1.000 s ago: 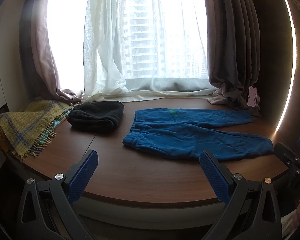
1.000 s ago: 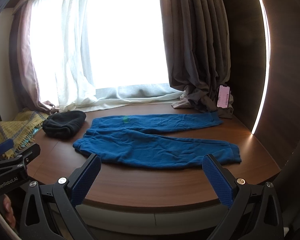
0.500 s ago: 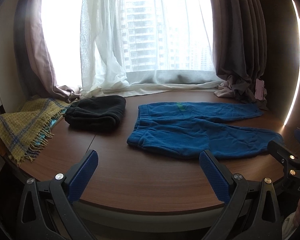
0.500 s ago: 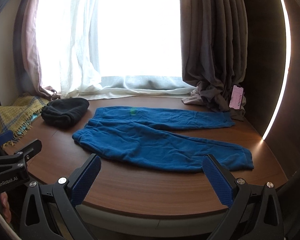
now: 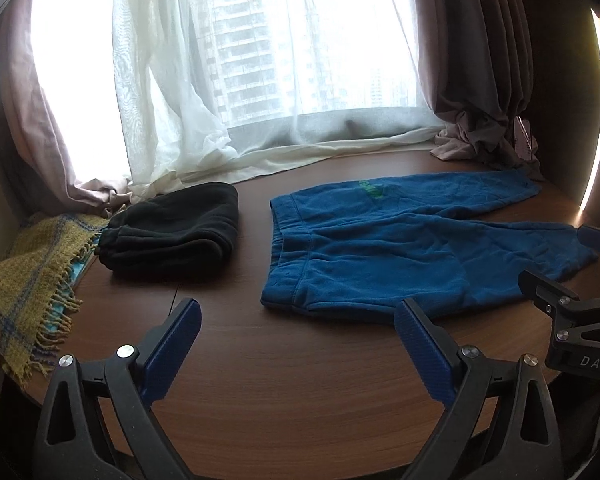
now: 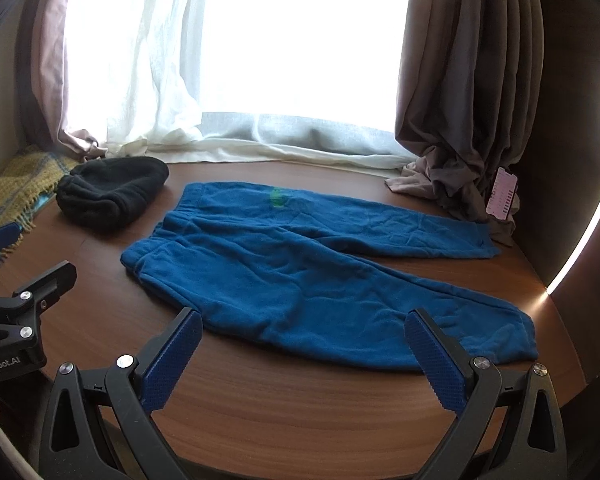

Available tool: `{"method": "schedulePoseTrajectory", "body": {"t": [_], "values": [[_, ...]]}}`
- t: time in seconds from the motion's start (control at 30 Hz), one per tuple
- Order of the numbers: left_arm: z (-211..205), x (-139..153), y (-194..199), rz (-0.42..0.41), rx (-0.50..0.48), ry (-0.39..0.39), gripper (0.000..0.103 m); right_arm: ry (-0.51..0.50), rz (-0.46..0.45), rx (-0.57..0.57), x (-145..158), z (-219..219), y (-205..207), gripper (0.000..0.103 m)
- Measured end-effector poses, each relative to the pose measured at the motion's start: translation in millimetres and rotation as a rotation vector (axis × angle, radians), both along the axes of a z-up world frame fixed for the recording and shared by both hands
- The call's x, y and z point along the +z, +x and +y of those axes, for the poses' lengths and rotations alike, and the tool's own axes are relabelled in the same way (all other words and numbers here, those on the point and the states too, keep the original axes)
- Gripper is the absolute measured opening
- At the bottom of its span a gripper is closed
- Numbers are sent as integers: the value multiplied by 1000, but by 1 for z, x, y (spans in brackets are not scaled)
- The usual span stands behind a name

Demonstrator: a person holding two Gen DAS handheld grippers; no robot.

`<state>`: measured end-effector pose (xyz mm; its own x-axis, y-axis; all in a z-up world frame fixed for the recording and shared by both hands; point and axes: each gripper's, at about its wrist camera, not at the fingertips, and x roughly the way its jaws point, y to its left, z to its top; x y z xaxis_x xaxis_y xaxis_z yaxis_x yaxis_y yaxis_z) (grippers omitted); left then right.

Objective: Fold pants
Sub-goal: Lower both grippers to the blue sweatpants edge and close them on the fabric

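Blue sweatpants (image 5: 380,248) (image 6: 300,264) lie flat on the wooden table (image 5: 300,380), waistband to the left, both legs stretched right in a narrow V. My left gripper (image 5: 296,308) hovers just in front of the waistband's near corner; its jaws are closing a little, still wide apart, with nothing between them. My right gripper (image 6: 304,316) stands open over the near edge of the front leg, touching no cloth. Each gripper's black frame shows at the side of the other's view.
A folded black garment (image 5: 172,228) lies left of the pants, with a yellow fringed blanket (image 5: 24,280) beyond it at the table's left edge. Sheer white and brown curtains (image 6: 460,100) pool along the back. A pink phone (image 6: 502,194) leans at the back right.
Both grippers have come forward and lower toward the table; the pants now look larger and closer. The pants and other cloths have not moved.
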<state>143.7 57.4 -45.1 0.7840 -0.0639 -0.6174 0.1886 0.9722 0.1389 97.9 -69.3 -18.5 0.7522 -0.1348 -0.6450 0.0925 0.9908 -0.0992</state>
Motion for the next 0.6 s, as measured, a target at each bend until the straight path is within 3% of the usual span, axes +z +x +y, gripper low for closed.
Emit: {"method": "schedulePoseTrajectory", "body": {"t": [0.23, 0.6], "values": [[11, -34, 27, 36, -106, 45, 91, -30, 93, -50, -26, 15, 22, 102], [9, -77, 48, 91, -251, 134, 88, -74, 206, -87, -63, 22, 35, 101]]}}
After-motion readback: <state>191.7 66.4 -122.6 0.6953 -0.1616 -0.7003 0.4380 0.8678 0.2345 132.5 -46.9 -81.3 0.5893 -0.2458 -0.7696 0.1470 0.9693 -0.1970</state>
